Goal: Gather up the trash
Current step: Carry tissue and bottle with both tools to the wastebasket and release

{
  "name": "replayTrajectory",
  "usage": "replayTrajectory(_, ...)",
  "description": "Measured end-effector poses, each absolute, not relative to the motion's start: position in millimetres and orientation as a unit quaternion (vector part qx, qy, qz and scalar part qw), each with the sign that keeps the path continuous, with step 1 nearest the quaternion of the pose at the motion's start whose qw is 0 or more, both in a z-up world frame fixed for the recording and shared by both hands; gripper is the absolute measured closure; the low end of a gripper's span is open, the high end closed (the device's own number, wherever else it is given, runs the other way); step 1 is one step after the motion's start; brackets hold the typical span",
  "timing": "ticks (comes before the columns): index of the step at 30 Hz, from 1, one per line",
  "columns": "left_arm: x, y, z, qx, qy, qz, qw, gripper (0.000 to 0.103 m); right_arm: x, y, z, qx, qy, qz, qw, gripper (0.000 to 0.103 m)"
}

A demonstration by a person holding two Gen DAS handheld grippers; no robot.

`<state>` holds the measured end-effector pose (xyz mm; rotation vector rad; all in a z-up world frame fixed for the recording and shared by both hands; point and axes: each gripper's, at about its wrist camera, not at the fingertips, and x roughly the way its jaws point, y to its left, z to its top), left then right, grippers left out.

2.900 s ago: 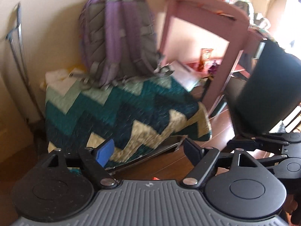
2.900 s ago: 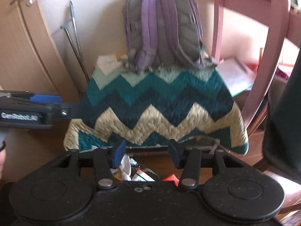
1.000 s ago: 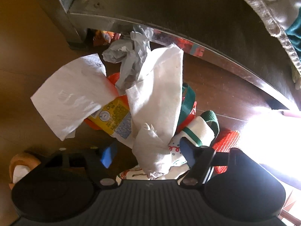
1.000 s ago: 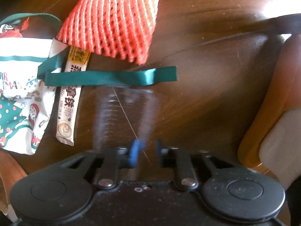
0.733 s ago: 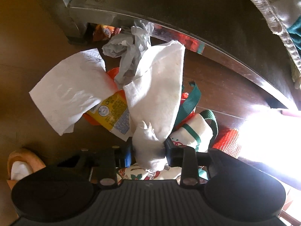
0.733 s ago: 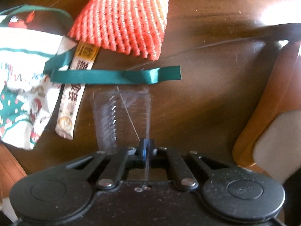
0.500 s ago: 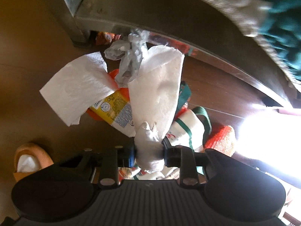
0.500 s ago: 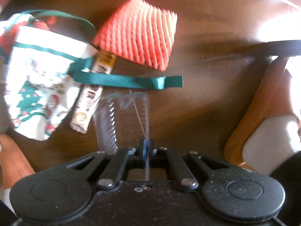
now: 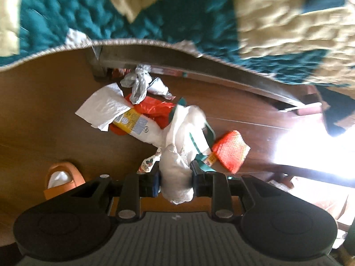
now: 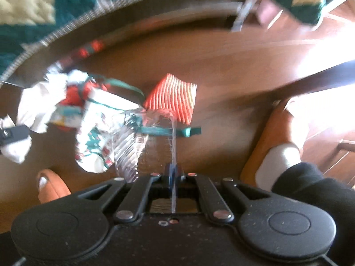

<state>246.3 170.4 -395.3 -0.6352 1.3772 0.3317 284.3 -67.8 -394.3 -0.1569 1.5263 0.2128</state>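
Note:
My left gripper (image 9: 175,180) is shut on a crumpled white paper towel (image 9: 177,161), which hangs from it above the trash pile on the wooden floor. Left in the pile are a flat white paper (image 9: 102,108), an orange bag (image 9: 155,108), a yellow-labelled packet (image 9: 133,124), grey crumpled plastic (image 9: 139,84) and an orange foam net (image 9: 230,150). My right gripper (image 10: 174,174) is shut on the edge of a clear ribbed plastic wrapper (image 10: 131,146), lifted off the floor. Under it lie a Christmas-print bag (image 10: 97,122) and its green ribbon (image 10: 184,131).
A teal and cream quilt (image 9: 155,11) hangs over a metal bed rail (image 9: 199,71) just beyond the pile. A person's feet in orange slippers (image 9: 62,177) (image 10: 273,137) stand either side, with a dark trouser leg (image 10: 310,188). Bright sunlight washes out the floor at the right.
The left gripper closed on the paper towel and the right on the clear wrapper. Both then rose well above the floor, carrying their pieces, so the pile looks smaller.

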Motion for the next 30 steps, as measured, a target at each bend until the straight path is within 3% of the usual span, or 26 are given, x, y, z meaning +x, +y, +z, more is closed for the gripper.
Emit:
replayTrajectory(13,200.0,128.6,-244.6,-0.227,0.538,0.116,0.804,0.077,247.6,-111.2,-199.4,-0.024,0.526,0.161,0.835,0.102)
replayTrajectory(30,198.6,5.1,-4.5,-0.138,0.349,-0.027,0.926,0.077,211.1,-240.0,42.4,0.028,0.274,0.163,0.947,0.102)
